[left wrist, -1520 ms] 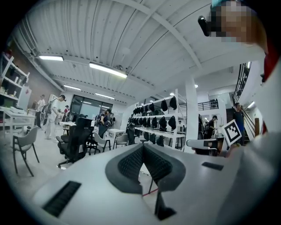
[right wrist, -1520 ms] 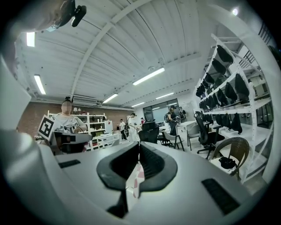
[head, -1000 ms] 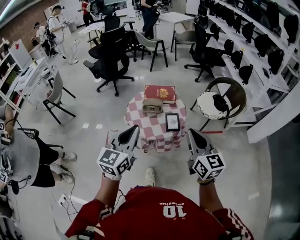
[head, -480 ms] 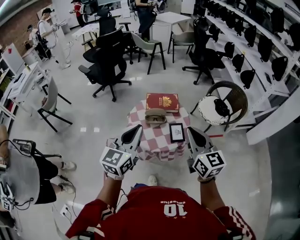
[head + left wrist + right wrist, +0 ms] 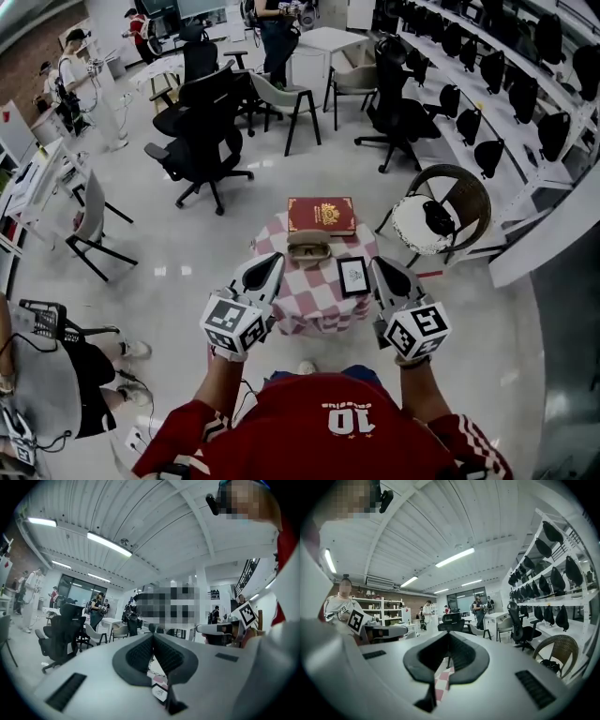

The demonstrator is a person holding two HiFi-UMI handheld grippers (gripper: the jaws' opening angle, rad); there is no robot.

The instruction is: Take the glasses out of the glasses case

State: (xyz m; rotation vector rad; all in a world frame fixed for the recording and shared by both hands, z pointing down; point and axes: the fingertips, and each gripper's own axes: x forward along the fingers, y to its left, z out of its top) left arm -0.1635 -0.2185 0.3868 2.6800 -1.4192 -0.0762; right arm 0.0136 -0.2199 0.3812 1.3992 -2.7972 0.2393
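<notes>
A tan glasses case (image 5: 308, 246) lies on a small round table with a red-and-white checked cloth (image 5: 302, 302), just in front of a red book (image 5: 322, 215). Something dark shows along the case's front; I cannot make out the glasses. My left gripper (image 5: 272, 261) hovers at the table's near left edge, jaws shut and empty; its tip (image 5: 153, 637) points level over the cloth. Opposite it, at the near right edge beside a small black picture frame (image 5: 353, 276), my right gripper (image 5: 381, 266) is likewise shut and empty (image 5: 449, 635). Neither touches the case.
A wicker chair (image 5: 464, 192) with a white cushion and a black object stands right of the table. Black office chairs (image 5: 202, 131) and a grey chair (image 5: 286, 98) stand behind it. Shelves of black gear (image 5: 506, 84) line the right. A seated person (image 5: 37, 384) is at left.
The person has stepped toward the table. Both grippers, still shut, have travelled forward and now reach the table's near edge, with the case closer to them.
</notes>
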